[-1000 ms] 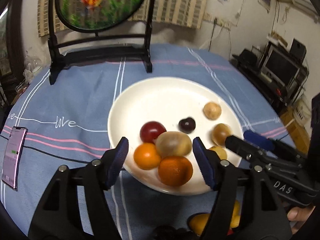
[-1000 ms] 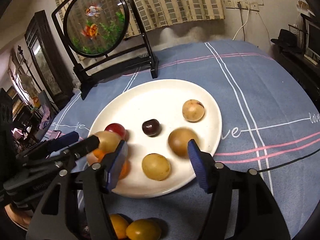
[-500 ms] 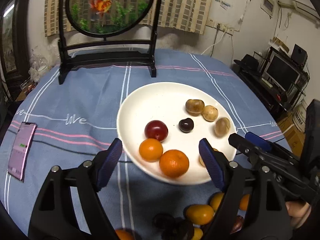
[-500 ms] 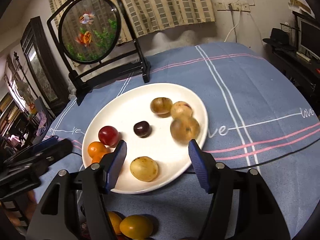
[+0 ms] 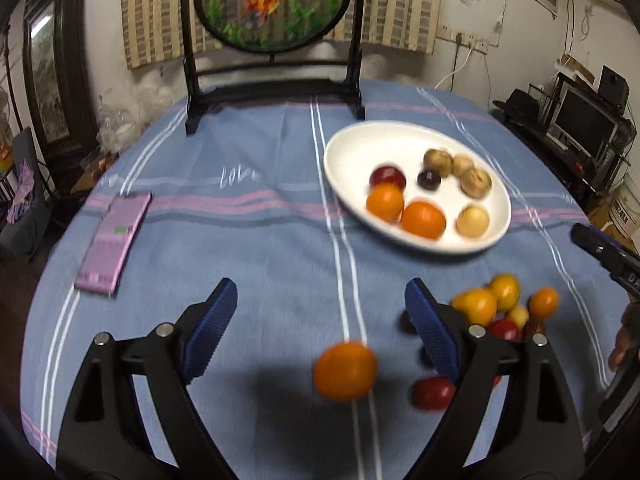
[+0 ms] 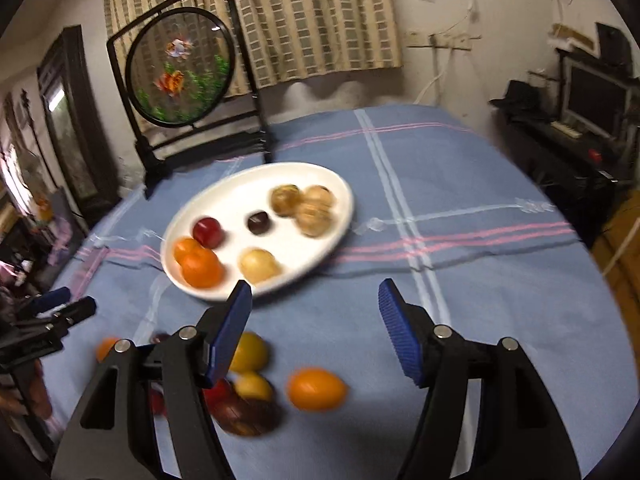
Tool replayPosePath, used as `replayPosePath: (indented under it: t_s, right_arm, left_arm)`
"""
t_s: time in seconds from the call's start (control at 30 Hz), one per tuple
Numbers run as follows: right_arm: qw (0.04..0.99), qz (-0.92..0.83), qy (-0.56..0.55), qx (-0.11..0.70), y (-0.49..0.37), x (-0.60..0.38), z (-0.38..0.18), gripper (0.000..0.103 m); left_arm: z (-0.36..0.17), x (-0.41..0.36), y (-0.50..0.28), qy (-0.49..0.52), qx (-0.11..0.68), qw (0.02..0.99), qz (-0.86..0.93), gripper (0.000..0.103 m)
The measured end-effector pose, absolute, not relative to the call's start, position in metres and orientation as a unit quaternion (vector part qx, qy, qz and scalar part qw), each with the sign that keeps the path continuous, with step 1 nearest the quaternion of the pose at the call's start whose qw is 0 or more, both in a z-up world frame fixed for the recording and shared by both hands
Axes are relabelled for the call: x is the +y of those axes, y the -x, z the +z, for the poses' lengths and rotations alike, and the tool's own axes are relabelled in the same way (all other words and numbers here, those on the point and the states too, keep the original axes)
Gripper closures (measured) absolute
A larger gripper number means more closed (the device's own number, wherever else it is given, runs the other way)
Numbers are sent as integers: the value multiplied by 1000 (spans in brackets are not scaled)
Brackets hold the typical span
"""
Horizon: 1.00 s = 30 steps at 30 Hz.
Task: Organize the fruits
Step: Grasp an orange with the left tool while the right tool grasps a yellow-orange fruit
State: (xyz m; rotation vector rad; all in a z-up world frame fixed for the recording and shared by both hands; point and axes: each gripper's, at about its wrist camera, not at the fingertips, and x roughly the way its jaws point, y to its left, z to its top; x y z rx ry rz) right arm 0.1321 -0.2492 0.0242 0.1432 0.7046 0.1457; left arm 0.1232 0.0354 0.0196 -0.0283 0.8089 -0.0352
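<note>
Meanwhile, the left gripper, jaws opening and empty, hangs over a round orange fruit loose on the blue tablecloth; the right gripper gapes empty. Best centre that fruit before closing, then carry it to the white plate.

On the white plate: two oranges, one red plum, one dark cherry, four tan fruits.

Plate behind loose fruit pile; phone far left.
</note>
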Motion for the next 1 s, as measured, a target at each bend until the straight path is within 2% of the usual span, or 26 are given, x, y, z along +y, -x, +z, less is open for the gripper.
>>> replayPosePath:
  t_s: [0.33,0.57,0.63,0.7,0.73,0.77,0.8,1.0]
  right_arm:
    - [913,56,-103,390,-83,-283,-6,37]
    - [913,63,-93,392,-69,-284,-8,37]
    - [913,67,-88,393,-70,-282,-9,37]
    - [912,69,-76,397,-72,-277,-11,37]
    - [911,72,-70,400,-74,-275,-12,37]
    - [909,73,-61,407,-75,-272,-15,37]
    - [906,71,-52,414,-77,-269,-17,37]
    - [887,73,-21,456,-95,-251,-34,37]
  left_arm:
    - [-17,35,-106,8,435,900,-22,15]
    - [-36,26,-112,1,451,892,-24,17]
    - [-40,22,-114,-5,451,892,-26,25]
    - [-46,20,-117,-1,464,885,-40,46]
    - [-45,20,-118,-2,463,886,-38,47]
    - [-44,20,-118,2,461,887,-39,57]
    - [-44,20,-117,5,459,887,-40,61]
    - [-44,19,-118,2,461,886,-38,61]
